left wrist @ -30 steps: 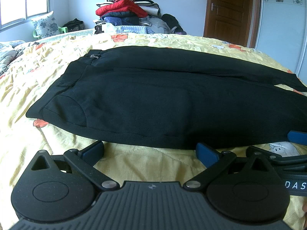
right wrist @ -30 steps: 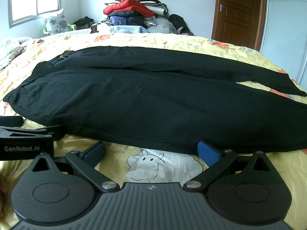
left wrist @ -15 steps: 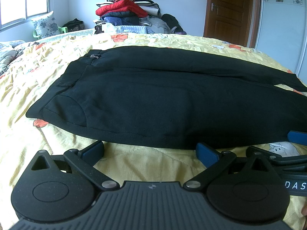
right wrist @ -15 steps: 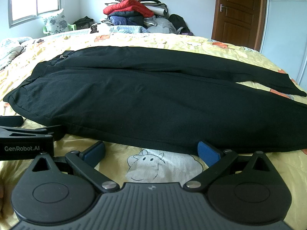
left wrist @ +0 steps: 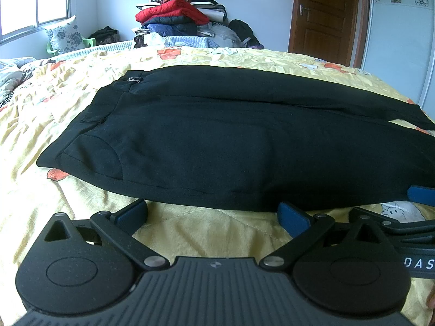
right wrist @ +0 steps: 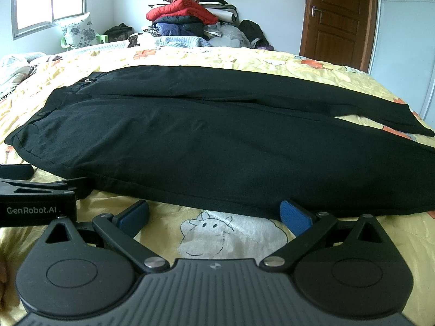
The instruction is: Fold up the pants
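Black pants (left wrist: 217, 141) lie flat across the yellow bedspread, waistband to the left, legs running right; the same pants (right wrist: 217, 141) fill the right wrist view. My left gripper (left wrist: 213, 213) rests open on the bed just short of the pants' near edge, nothing between its blue pads. My right gripper (right wrist: 214, 214) is likewise open, above a cartoon cow print, at the near hem. Each gripper shows at the edge of the other's view: the right one (left wrist: 407, 225) and the left one (right wrist: 35, 195).
The yellow quilted bedspread (left wrist: 40, 190) stretches all around the pants. A pile of clothes with a red jacket (left wrist: 174, 13) stands at the far wall. A brown door (left wrist: 323, 16) is at the back right; a window (left wrist: 32, 0) at the left.
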A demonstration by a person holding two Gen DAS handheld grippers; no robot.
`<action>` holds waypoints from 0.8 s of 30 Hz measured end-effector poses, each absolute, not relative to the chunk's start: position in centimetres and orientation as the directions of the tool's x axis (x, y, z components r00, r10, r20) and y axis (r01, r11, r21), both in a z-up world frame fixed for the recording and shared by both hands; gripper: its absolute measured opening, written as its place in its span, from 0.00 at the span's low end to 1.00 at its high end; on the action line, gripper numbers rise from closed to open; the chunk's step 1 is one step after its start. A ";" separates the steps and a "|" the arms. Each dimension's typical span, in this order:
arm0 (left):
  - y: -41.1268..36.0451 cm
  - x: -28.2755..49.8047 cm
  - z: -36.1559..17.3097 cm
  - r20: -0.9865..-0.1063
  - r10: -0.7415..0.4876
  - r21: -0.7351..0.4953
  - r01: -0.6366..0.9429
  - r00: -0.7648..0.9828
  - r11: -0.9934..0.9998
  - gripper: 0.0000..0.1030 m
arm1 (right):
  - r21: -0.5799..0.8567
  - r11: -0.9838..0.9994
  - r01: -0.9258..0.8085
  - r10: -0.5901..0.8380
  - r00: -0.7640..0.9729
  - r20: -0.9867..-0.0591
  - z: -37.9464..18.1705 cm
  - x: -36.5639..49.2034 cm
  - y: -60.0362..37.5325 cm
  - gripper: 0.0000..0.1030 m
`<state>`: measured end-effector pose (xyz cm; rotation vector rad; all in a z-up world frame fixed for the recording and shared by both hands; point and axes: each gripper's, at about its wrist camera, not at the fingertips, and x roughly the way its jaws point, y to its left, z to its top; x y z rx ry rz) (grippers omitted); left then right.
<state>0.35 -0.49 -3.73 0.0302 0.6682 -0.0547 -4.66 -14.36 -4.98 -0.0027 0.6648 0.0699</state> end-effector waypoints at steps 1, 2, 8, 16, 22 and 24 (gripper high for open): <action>-0.5 0.3 -3.7 -0.620 -0.041 0.010 0.060 0.784 0.998 1.00 | 0.022 0.998 -0.066 0.065 0.785 -0.616 -5.0 -4.7 -14.4 1.00; -0.5 0.3 -3.7 -0.620 -0.042 0.010 0.061 0.784 0.998 1.00 | 0.024 0.997 -0.067 0.068 0.785 -0.616 -5.0 -4.7 -14.4 1.00; 0.3 -0.5 -3.3 -0.593 -0.066 -0.030 0.060 0.803 0.998 0.98 | 0.077 0.970 -0.229 0.227 0.756 -0.614 -3.6 -5.4 -15.0 1.00; 2.1 -0.5 -0.9 -0.519 0.039 0.040 -0.022 0.854 0.999 0.99 | -0.156 0.940 -0.303 0.209 0.873 -0.441 2.0 -2.1 -15.3 1.00; 4.2 1.3 0.0 -0.516 0.085 0.028 -0.082 0.852 0.996 0.99 | -0.168 0.896 -0.411 0.278 0.814 -0.510 3.1 6.5 -13.8 1.00; 4.4 2.0 0.0 -0.517 0.098 0.028 -0.097 0.851 0.995 0.98 | -0.120 0.860 -0.496 0.363 0.760 -0.539 2.9 9.9 -13.4 1.00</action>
